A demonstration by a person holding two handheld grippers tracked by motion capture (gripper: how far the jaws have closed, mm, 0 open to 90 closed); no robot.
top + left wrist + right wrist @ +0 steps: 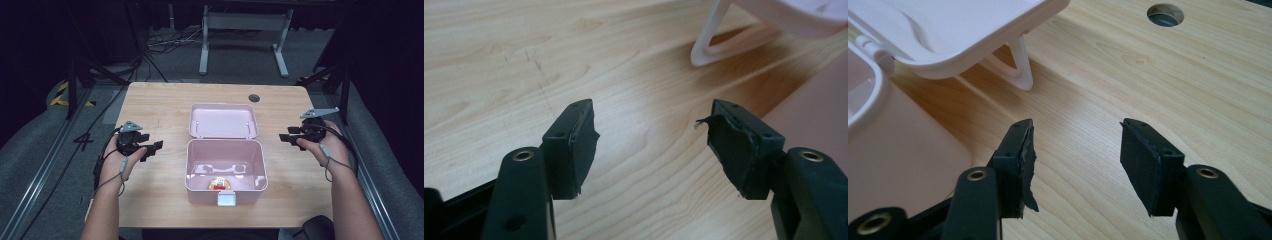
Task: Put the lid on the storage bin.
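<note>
A pink plastic box stands open in the middle of the wooden table, its lid lying flat behind it. Inside lie a white handle-like piece and a small red and yellow item. My left gripper is held left of the box, jaws open and pointing toward it, with bare wood between the pads. My right gripper is held right of the box, also open and empty. The box wall and lid sit to the left in the right gripper view.
The table has a round cable hole near its far edge. A white handle loop from the lid rests on the wood. A white desk frame and cables stand on the floor beyond the table.
</note>
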